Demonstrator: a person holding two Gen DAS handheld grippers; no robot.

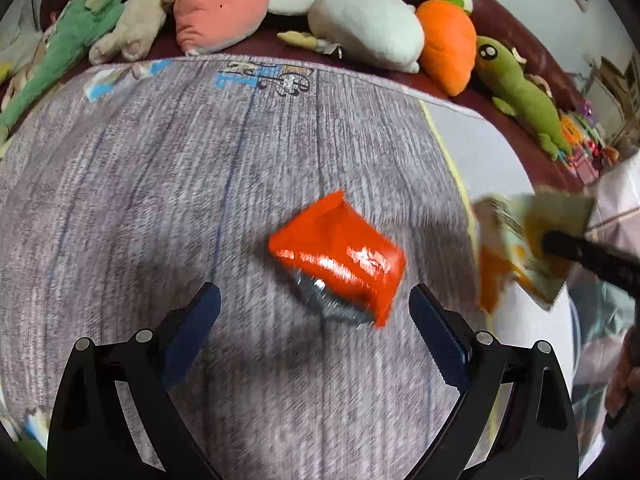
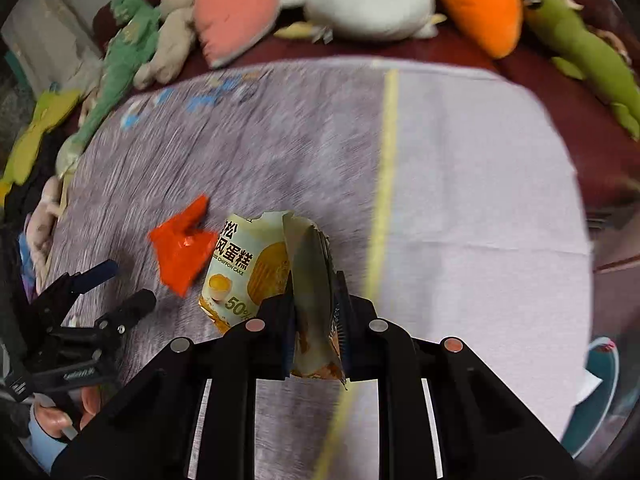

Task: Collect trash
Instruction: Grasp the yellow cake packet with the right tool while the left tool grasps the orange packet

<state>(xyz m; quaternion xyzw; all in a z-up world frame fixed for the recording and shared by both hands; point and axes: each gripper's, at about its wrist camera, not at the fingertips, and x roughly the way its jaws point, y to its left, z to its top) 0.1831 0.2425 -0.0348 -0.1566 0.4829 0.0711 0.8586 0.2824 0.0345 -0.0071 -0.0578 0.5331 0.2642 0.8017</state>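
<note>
Your right gripper (image 2: 316,304): jaws clamped on pale yellow-green chiffon cake wrapper (image 2: 256,268), just right of crumpled orange foil wrapper (image 1: 340,256). Your left gripper (image 1: 316,304): jaws wide apart, empty, orange wrapper just ahead, untouched.

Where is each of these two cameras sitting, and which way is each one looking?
Left wrist view: sits on the left gripper, looking steeply down past its open fingers at the orange wrapper on the grey cloth.
Right wrist view: sits on the right gripper, looking down at the cake wrapper it pinches; a hand holding the left gripper shows at lower left.
Shared: both wrappers, the cloth, the plush toys behind, and each other's gripper.
</note>
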